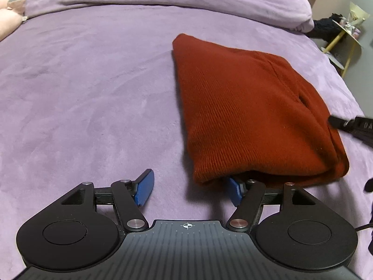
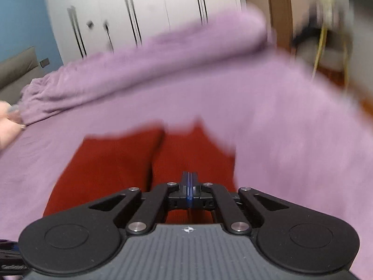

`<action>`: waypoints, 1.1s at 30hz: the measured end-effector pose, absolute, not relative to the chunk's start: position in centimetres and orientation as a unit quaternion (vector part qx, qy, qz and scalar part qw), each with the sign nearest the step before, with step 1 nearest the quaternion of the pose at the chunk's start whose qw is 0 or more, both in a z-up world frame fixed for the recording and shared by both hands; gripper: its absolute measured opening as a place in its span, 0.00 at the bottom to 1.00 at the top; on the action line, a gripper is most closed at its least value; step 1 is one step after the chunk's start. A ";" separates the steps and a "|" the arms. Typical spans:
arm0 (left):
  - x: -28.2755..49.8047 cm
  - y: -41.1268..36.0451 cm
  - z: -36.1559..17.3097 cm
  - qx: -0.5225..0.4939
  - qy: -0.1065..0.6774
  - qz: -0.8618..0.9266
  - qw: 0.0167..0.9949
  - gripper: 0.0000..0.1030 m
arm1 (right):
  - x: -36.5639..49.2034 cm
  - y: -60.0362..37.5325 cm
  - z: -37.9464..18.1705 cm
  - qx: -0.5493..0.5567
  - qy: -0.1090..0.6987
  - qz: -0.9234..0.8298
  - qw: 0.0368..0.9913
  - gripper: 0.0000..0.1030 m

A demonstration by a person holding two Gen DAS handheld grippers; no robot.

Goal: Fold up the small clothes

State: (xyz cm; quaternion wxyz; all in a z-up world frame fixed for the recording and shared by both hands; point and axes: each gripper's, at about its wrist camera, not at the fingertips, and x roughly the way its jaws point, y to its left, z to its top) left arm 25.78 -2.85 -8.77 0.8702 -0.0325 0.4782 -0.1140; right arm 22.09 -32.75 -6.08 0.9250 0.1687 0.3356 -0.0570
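Folded red knit garment (image 1: 251, 116) on the purple bed (image 1: 93, 93), left gripper (image 1: 188, 186) spread wide at its near edge, right gripper (image 2: 190, 186) closed empty above it

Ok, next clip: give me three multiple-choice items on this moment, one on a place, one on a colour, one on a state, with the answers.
1. Where does the folded garment lie?
A. On the purple bed cover
B. On a wooden floor
C. In a basket

2. What colour is the garment?
A. Grey
B. Rust red
C. Green

3. How do the two grippers stand?
A. Both wide open
B. Left shut, right open
C. Left open, right shut

Answers:
1. A, since the left wrist view shows it flat on the purple cover.
2. B, as both views show a rust red knit.
3. C: the left gripper has its blue pads well apart, with one pad tucked at the garment's near edge and no pinch, while the right gripper has its blue pads pressed together with nothing visible between them.
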 end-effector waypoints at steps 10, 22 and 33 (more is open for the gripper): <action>25.7 -1.8 -8.5 -0.058 0.483 -0.108 0.867 0.69 | 26.5 -35.1 -7.7 0.316 0.360 0.057 0.876 0.72; 25.8 -3.1 -8.5 -0.035 0.480 -0.104 0.870 0.70 | 29.6 -24.3 -6.0 0.011 0.362 0.036 0.931 0.18; 25.7 -4.5 -8.3 -0.041 0.484 -0.126 0.865 0.75 | 25.4 -30.5 -6.2 -0.007 0.338 -0.107 0.935 0.10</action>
